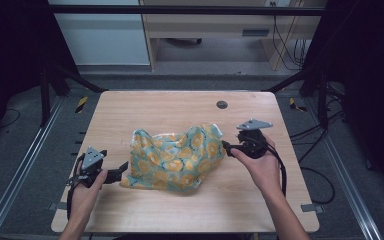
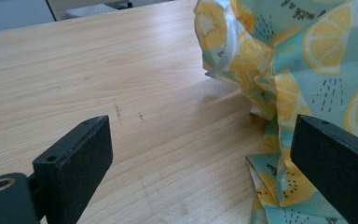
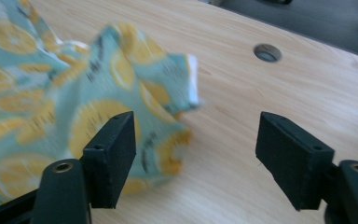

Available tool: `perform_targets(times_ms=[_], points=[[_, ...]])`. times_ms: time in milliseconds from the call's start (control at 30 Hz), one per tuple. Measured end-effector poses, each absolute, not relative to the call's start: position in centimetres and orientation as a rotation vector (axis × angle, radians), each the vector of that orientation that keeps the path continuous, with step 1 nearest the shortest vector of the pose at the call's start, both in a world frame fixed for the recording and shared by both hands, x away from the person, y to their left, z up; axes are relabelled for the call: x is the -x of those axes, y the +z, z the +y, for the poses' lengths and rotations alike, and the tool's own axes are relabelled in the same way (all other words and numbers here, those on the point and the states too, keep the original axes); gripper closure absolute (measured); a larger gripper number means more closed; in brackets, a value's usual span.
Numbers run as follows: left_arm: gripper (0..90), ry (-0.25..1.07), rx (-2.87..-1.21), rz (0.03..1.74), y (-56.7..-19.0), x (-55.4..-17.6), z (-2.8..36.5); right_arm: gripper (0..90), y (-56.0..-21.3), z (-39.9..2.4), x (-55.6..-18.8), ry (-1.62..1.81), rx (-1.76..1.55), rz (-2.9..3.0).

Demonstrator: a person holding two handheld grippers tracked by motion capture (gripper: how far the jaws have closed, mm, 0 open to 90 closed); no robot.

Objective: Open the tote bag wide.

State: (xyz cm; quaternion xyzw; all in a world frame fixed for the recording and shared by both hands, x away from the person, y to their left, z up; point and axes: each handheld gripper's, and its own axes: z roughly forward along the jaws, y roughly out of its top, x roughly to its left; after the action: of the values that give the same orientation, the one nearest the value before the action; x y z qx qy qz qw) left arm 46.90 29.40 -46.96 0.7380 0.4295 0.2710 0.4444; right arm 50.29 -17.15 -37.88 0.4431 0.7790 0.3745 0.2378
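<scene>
A crumpled teal cloth printed with yellow lemon slices (image 1: 177,157) lies heaped in the middle of the wooden table (image 1: 180,107). My left gripper (image 1: 122,171) sits at the cloth's near left corner, open, its jaws wide apart with bare wood between them and the cloth (image 2: 303,70) beside the right jaw. My right gripper (image 1: 226,146) is at the cloth's right edge, open; the cloth (image 3: 74,93) lies behind its left jaw, and bare table shows between the jaws.
A round cable hole (image 1: 222,104) sits in the table near its far edge, also visible as a hole (image 3: 267,52) in the right gripper view. Dark frame posts stand at both sides. Cables trail on the floor at right (image 1: 320,135).
</scene>
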Motion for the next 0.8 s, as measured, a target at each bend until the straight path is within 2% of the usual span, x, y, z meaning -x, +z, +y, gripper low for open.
perform_targets(times_ms=[200,333,467,700,767,800], points=[[5.2,0.678,-1.853,1.067,-47.1,-46.9,29.6,32.2,-35.4,-14.3,-53.0,1.056,-1.179,2.223],[5.2,0.681,-1.854,1.079,-47.1,-46.8,30.0,31.3,-35.1,-12.2,-54.9,1.045,-1.157,2.281],[5.2,0.681,-1.858,1.088,-47.2,-46.7,30.3,28.0,-35.4,-9.7,-56.6,1.012,-1.141,2.330],[5.4,0.685,-1.861,1.087,-47.2,-47.4,30.1,28.3,-37.0,-7.8,-58.1,0.904,-1.189,2.399],[5.4,0.685,-1.859,1.083,-47.1,-47.4,30.0,30.0,-37.2,-7.6,-58.1,0.888,-1.186,2.415],[5.4,0.692,-1.857,1.073,-47.0,-47.3,29.8,40.6,-37.4,-7.4,-57.8,0.859,-1.160,2.434]])
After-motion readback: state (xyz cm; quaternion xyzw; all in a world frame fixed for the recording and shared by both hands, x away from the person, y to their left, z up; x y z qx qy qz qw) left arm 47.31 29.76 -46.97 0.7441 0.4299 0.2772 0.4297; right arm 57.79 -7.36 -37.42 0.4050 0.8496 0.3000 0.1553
